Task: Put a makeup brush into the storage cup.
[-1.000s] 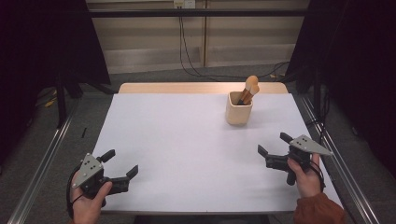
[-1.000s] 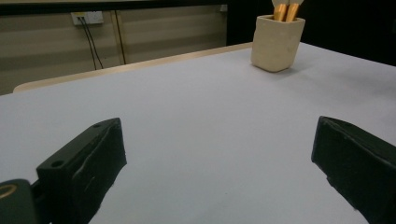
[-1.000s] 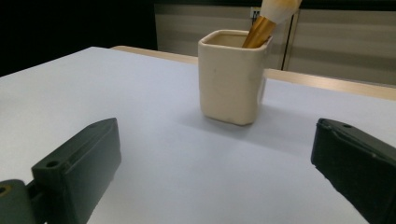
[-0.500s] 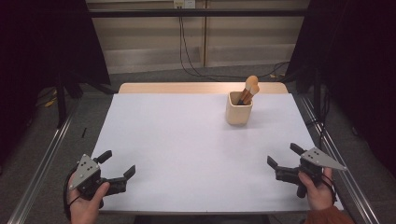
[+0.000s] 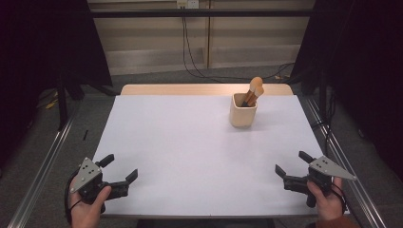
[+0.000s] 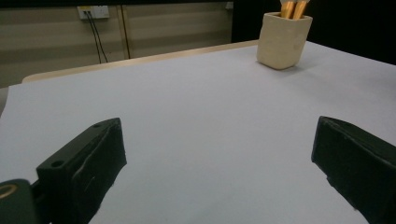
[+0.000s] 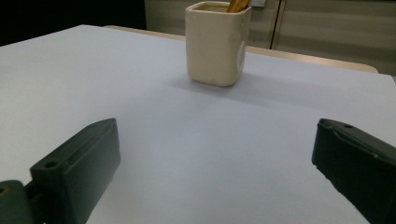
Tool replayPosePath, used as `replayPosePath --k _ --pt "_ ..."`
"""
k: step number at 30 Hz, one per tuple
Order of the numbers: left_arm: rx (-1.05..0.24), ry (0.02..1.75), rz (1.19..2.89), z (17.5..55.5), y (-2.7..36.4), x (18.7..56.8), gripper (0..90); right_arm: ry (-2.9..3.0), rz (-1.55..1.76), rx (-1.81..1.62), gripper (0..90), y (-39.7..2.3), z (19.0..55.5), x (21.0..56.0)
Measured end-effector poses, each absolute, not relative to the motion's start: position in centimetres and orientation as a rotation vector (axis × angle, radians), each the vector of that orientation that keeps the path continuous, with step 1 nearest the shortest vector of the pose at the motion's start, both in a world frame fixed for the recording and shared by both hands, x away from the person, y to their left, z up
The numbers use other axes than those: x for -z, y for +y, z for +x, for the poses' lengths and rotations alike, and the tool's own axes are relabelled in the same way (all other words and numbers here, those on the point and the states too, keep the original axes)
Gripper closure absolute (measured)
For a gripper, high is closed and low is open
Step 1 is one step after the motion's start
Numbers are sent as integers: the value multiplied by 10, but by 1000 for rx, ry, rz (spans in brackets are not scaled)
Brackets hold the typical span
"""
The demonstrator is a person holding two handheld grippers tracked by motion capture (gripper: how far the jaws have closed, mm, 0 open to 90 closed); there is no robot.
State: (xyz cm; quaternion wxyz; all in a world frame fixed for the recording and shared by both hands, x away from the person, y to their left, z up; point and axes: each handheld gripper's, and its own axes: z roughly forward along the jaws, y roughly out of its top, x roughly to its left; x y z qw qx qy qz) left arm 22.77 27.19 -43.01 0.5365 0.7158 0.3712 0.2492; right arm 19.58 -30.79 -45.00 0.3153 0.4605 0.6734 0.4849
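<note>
Black L gripper (image 5: 119, 167) & R gripper (image 5: 290, 164) low at near edge, jaws wide.

White table sheet (image 5: 190, 147); wall cables (image 5: 190, 47) behind.

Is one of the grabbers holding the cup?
No, the cup stands alone far up the table, and both open grippers hold nothing.

Right gripper (image 5: 293, 165) drawn back from mid-right of the table (image 5: 190, 156) to its near right corner, lower in the high view, left gripper (image 5: 119, 168) slid slightly nearer the front edge, jaws spread throughout
</note>
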Motion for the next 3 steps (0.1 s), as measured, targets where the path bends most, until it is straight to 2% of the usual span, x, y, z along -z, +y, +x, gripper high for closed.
replayPosePath --k 3 --pt "-593 895 1702 228 272 430 28 1766 1221 -1278 7 -309 196 450"
